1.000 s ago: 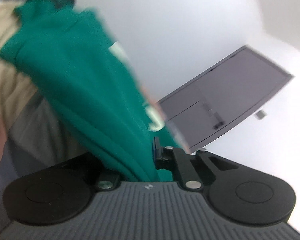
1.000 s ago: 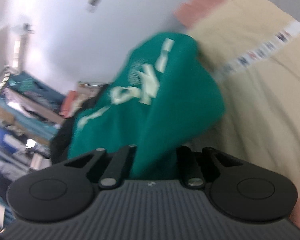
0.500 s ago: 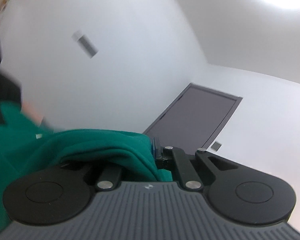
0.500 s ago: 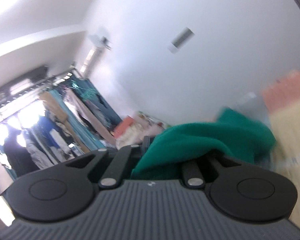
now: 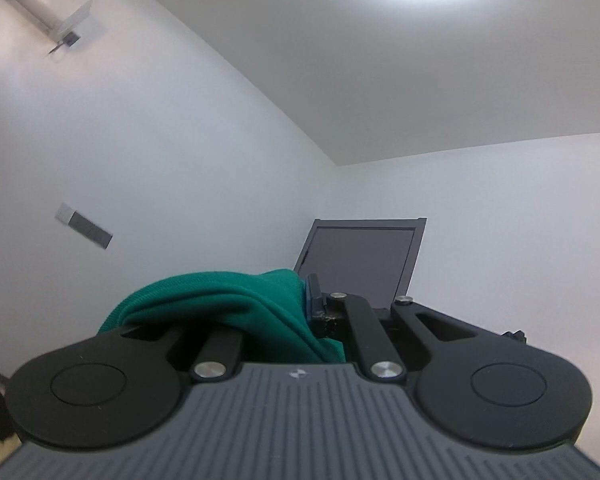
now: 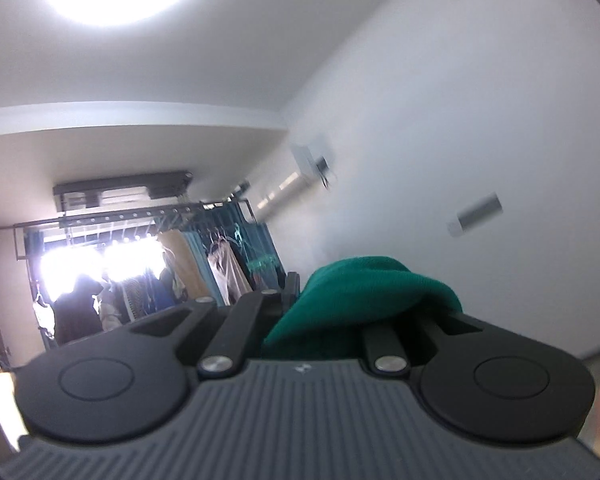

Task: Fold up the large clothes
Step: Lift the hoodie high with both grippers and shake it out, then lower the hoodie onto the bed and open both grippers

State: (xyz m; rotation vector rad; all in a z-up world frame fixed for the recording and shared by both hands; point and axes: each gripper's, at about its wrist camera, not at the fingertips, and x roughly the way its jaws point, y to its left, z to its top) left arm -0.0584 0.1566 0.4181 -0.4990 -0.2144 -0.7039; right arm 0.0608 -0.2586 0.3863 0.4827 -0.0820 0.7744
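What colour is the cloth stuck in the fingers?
Plain green, clearest in the left wrist view.

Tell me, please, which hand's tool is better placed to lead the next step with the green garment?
Neither clearly: the left tool and the right tool are both shut on the green garment, each raised toward the ceiling. Probably both should lower it together; the garment's hanging part is out of view.

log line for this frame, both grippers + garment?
left gripper: shut on green garment | right gripper: shut on green garment | both aimed above level, toward walls and ceiling
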